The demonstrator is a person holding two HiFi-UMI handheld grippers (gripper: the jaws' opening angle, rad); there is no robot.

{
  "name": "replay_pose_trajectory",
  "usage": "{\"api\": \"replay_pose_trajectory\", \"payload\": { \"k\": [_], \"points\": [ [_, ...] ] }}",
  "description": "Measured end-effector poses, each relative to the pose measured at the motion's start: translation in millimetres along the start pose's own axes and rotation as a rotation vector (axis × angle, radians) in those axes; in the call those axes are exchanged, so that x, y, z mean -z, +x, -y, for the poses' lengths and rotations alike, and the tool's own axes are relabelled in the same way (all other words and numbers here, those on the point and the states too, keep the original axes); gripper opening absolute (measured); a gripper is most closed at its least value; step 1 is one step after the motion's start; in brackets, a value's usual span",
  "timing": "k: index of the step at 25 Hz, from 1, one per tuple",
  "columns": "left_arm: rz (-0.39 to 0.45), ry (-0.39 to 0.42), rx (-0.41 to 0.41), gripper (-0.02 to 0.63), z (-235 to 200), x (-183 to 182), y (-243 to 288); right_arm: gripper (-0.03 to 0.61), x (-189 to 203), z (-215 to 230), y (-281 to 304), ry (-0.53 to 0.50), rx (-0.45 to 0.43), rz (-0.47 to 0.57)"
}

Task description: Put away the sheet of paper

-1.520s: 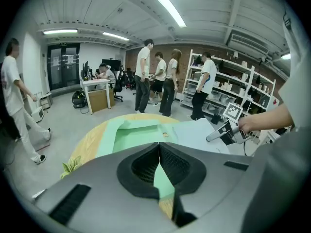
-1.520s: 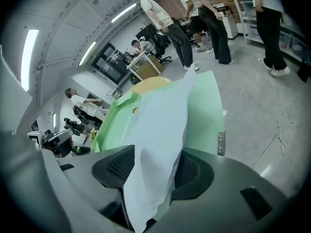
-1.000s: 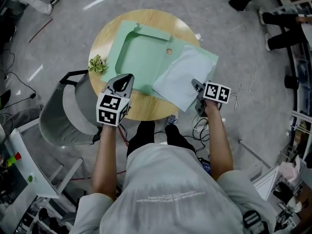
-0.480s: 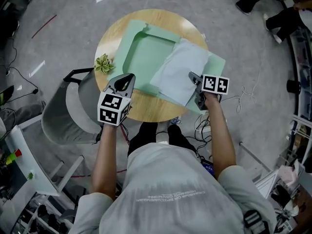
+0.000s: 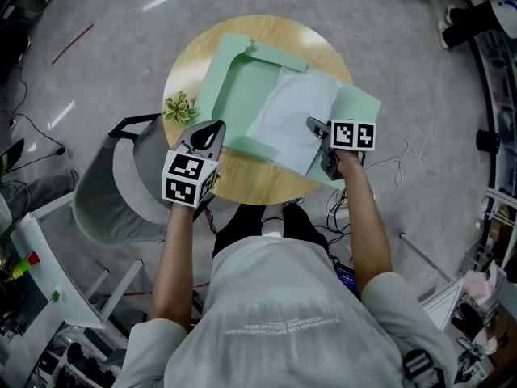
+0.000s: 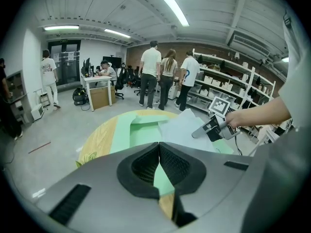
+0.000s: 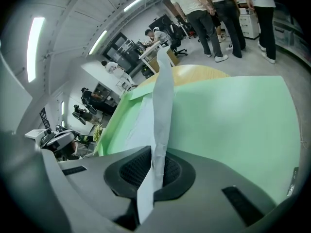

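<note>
Grey floor surrounds a round wooden table [image 5: 190, 59], with a grey chair [image 5: 113, 192] by its left edge. An open green folder [image 5: 234, 95] covers most of the top. The paper [image 5: 291, 115] lies across the folder's right half, toward the table's right edge. The right gripper [image 5: 311, 125] is clamped on the paper's near edge. The left gripper [image 5: 212, 128] hovers over the near left edge, jaws together and empty. A green plant [image 5: 179, 107] sits at the left edge. Print on the person's shirt [image 5: 283, 314] is too small to read.
</note>
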State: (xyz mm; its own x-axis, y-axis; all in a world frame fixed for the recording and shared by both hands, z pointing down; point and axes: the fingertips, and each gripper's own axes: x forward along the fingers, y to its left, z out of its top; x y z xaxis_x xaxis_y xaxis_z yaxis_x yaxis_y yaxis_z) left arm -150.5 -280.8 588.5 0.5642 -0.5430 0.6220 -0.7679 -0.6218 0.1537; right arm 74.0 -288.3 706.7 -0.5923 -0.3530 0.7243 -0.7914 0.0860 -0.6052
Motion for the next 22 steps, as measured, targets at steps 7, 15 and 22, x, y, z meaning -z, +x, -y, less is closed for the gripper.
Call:
{"api": "replay_pose_trajectory", "payload": {
  "k": [7,15,22],
  "points": [
    [-0.006,-0.002,0.008,0.018,-12.3,5.6,-3.4,0.040,-1.2,-17.1,17.3,-0.003,-0.024,-0.026],
    [-0.007,-0.026,-0.009,0.018,-37.8,13.0,-7.7,0.040,-6.7,-33.5,50.0,0.023,-0.046,-0.041],
    [-0.007,-0.043,-0.010,0.018,-57.3,20.3,-8.6,0.040,-12.4,-52.3,78.1,0.059,-0.088,-0.044]
  ]
}}
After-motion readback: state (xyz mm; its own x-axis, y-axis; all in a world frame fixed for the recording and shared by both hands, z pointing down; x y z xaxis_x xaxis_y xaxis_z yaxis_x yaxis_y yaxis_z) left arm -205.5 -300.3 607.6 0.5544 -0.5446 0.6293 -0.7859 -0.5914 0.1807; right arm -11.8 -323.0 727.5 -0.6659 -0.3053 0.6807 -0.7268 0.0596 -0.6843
